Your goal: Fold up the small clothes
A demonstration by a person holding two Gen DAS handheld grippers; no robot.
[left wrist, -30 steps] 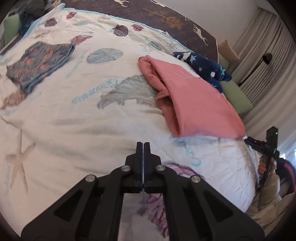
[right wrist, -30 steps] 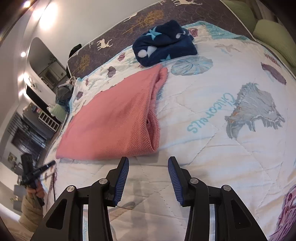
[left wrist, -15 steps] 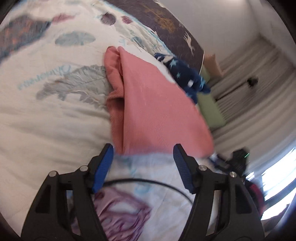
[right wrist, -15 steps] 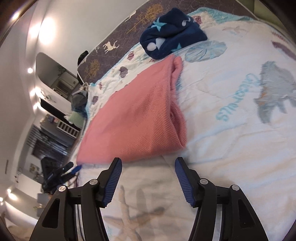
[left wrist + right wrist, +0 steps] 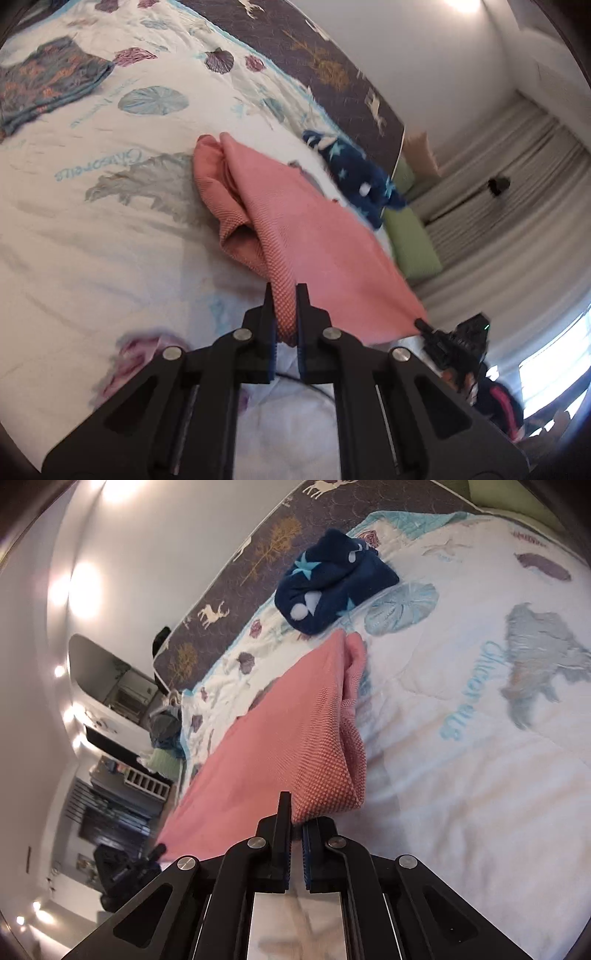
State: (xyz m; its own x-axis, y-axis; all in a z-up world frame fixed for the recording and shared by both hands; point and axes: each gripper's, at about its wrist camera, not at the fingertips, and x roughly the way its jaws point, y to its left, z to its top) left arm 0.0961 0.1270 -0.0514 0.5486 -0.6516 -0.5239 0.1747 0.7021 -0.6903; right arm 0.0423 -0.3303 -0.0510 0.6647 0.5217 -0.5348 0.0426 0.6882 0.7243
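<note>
A pink knitted garment (image 5: 295, 229) lies on the white sea-print quilt (image 5: 92, 240). My left gripper (image 5: 284, 310) is shut on its near left corner and lifts that edge off the bed. My right gripper (image 5: 295, 823) is shut on the near right corner of the same pink garment (image 5: 280, 746). The near edge is stretched between the two grippers and raised; the far end still rests on the quilt (image 5: 461, 738).
A navy star-print garment (image 5: 332, 587) lies just beyond the pink one, also in the left wrist view (image 5: 354, 181). A folded blue-and-orange patterned garment (image 5: 44, 81) sits at the far left. A dark deer-print cover (image 5: 314, 62) and green pillows (image 5: 413, 240) border the bed.
Both grippers were open just short of the pink garment's near edge half a second ago. They have now closed on its two near corners and raised that edge.
</note>
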